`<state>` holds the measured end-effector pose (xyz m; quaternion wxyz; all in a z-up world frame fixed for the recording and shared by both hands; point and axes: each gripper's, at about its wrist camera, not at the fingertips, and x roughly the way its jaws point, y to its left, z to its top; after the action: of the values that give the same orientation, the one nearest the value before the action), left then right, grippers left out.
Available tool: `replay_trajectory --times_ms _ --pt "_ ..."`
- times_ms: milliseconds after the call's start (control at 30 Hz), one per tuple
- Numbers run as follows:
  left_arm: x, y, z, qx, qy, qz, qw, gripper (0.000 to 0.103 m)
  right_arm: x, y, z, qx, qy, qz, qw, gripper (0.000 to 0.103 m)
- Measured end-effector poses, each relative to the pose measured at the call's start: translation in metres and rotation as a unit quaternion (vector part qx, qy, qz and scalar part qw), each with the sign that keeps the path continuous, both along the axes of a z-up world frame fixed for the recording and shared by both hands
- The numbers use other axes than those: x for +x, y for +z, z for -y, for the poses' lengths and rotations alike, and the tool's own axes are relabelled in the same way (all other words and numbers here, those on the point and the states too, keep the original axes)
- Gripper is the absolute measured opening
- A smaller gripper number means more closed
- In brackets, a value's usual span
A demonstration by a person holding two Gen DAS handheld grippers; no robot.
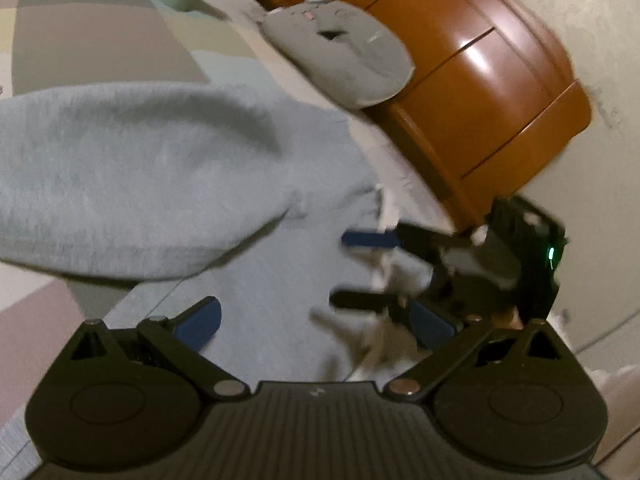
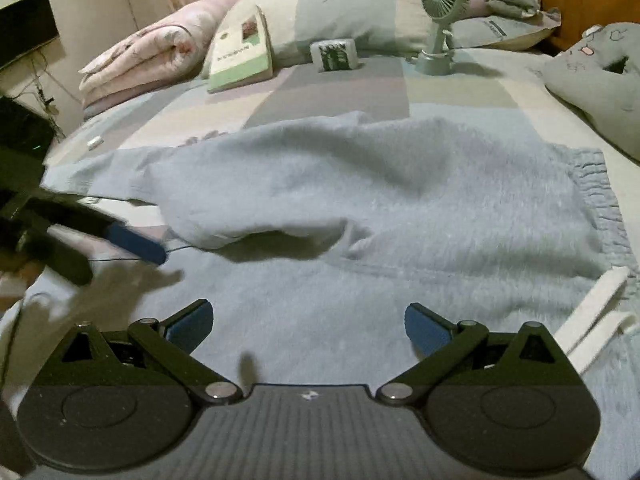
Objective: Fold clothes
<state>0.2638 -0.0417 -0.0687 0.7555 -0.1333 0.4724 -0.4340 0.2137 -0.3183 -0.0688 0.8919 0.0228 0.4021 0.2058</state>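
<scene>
In the left wrist view, I see my left gripper (image 1: 316, 326) with fingers wide apart over the light blue garment (image 1: 160, 184), which lies on the bed (image 1: 100, 40); the right gripper (image 1: 352, 268) is spread too.

In the right wrist view, the garment (image 2: 400, 200) lies partly folded, its white drawstring (image 2: 592, 312) at the right.

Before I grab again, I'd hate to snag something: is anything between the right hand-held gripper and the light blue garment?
Nothing visible. The right hand-held gripper, open, hovers directly over the light blue garment; only the garment's own white drawstring lies off to its right.
</scene>
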Motion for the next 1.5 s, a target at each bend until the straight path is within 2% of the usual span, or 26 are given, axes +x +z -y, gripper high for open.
replay_trajectory --times_ms 100,200,333,467,600,767,900,1033,1200,1333,1433,1500 --pt "0.000 -0.010 -0.009 0.020 0.013 0.003 0.9997 0.099 0.011 -0.012 0.009 -0.018 -0.011 0.007 1.000 0.103" --pt "-0.007 -0.005 -0.018 0.045 0.020 0.014 0.9987 0.099 0.008 0.000 0.014 -0.039 -0.040 0.005 0.998 0.103" --pt "-0.024 0.004 -0.020 0.086 0.014 0.047 0.9950 0.099 0.006 0.015 0.021 -0.026 -0.048 0.033 0.998 0.103" --pt "-0.041 0.005 -0.022 0.115 0.004 0.066 0.9912 0.100 0.038 -0.003 0.024 -0.047 -0.077 0.004 0.996 0.103" --pt "-0.050 0.000 -0.036 0.152 0.037 0.070 0.9853 0.100 0.051 -0.007 0.024 -0.085 -0.120 0.004 0.989 0.103" --pt "-0.068 0.016 -0.052 0.197 0.067 0.099 0.9731 0.099 0.032 0.013 0.012 -0.069 -0.134 -0.014 0.988 0.103" --pt "-0.097 0.030 -0.056 0.235 0.063 0.135 0.9606 0.099 -0.016 0.030 -0.016 -0.087 -0.086 -0.004 0.993 0.103" --pt "-0.125 0.021 -0.053 0.282 0.064 0.145 0.9464 0.099 -0.054 0.034 -0.046 -0.097 -0.053 0.006 0.994 0.103" --pt "-0.143 0.000 -0.068 0.280 0.089 0.117 0.9488 0.100 -0.091 0.025 -0.066 -0.067 -0.042 -0.004 0.997 0.103" --pt "-0.141 -0.008 -0.088 0.295 0.134 0.120 0.9386 0.101 -0.105 0.010 -0.077 -0.078 -0.037 -0.020 0.996 0.103" --pt "-0.132 -0.001 -0.105 0.288 0.186 0.094 0.9347 0.100 -0.113 0.001 -0.079 -0.093 -0.046 -0.033 0.994 0.103" --pt "-0.133 0.006 -0.111 0.262 0.191 0.101 0.9404 0.100 -0.116 -0.003 -0.076 -0.092 -0.048 -0.034 0.994 0.103"
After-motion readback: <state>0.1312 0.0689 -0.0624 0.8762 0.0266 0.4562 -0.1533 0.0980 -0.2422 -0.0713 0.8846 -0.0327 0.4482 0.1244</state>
